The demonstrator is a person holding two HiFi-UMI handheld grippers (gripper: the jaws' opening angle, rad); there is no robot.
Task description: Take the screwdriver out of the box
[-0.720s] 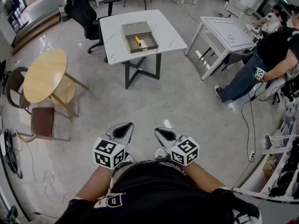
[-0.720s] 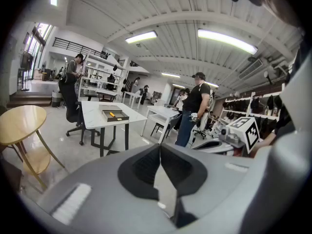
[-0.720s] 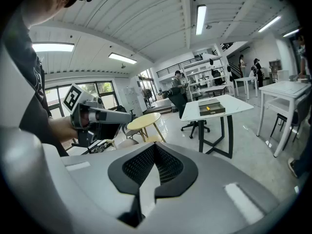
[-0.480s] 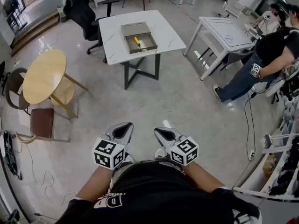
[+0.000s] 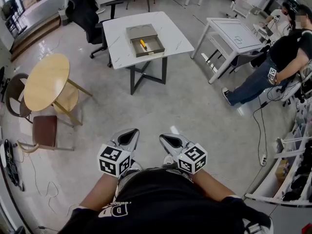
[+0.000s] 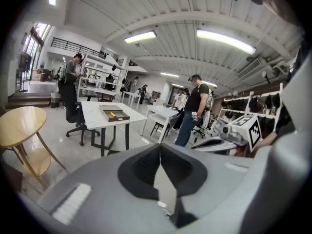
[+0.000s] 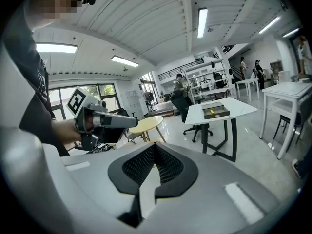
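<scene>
A grey open box (image 5: 145, 39) lies on a white marble-top table (image 5: 168, 30) far ahead across the floor. A yellow-handled screwdriver (image 5: 143, 44) lies inside it. The same box (image 6: 116, 115) and screwdriver (image 6: 112, 114) show small in the left gripper view, and the box (image 7: 216, 110) with the screwdriver (image 7: 213, 111) in the right gripper view. My left gripper (image 5: 127, 136) and right gripper (image 5: 170, 140) are held side by side close to my body, far from the table. Both are shut and hold nothing.
A round wooden table (image 5: 46, 79) and a brown stool (image 5: 44, 128) stand at the left. A black office chair (image 5: 85, 9) is behind the box table. A second white table (image 5: 234, 33) and a person (image 5: 278, 57) are at the right, with cables (image 5: 261, 130) on the floor.
Both grippers stay in the same place, still shut. The view has shifted only slightly, and the person at the right has moved a little.
</scene>
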